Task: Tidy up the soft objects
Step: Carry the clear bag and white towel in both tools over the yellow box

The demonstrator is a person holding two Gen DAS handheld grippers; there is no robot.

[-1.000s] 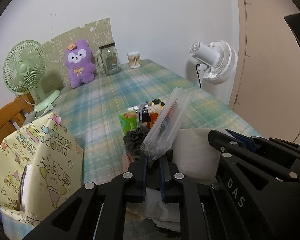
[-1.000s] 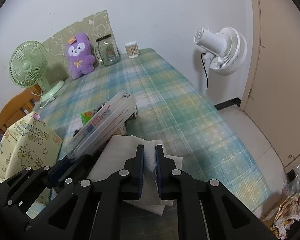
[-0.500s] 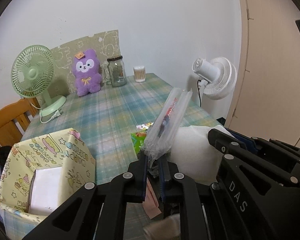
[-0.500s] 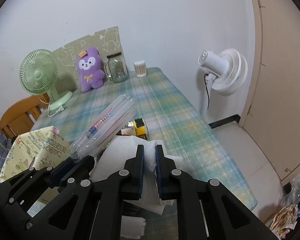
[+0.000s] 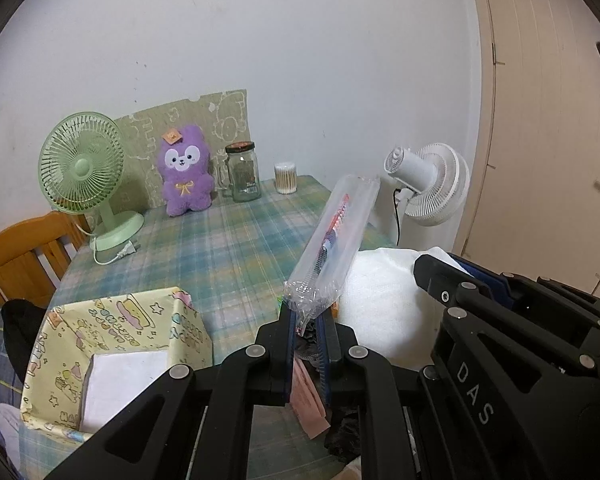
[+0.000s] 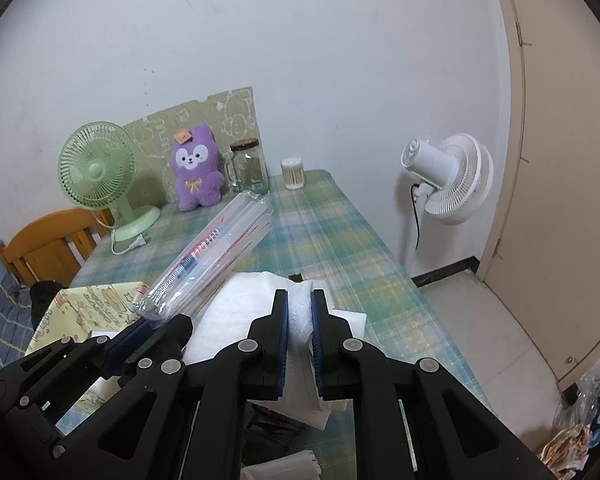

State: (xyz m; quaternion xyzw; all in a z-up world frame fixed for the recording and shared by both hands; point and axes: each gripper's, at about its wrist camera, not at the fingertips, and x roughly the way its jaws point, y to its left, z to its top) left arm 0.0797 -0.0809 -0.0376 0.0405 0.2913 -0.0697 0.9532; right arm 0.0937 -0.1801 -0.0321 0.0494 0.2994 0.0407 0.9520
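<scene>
Pale walls back a plaid-clothed table (image 5: 236, 248). Above its near end the left gripper (image 5: 308, 320) is clamped tight on the bottom end of a clear plastic bag (image 5: 332, 240), which slants up and away from its fingers. Just to the right, the right gripper (image 6: 299, 312) is pinched on a fold of white soft cloth (image 6: 244, 300), touching the bag's side. Near left sits a yellow cartoon-print box (image 5: 112, 344) with a white item inside. Far back stand a purple plush toy (image 5: 186, 176), a green fan (image 5: 82, 168) and a glass jar (image 5: 244, 178).
</scene>
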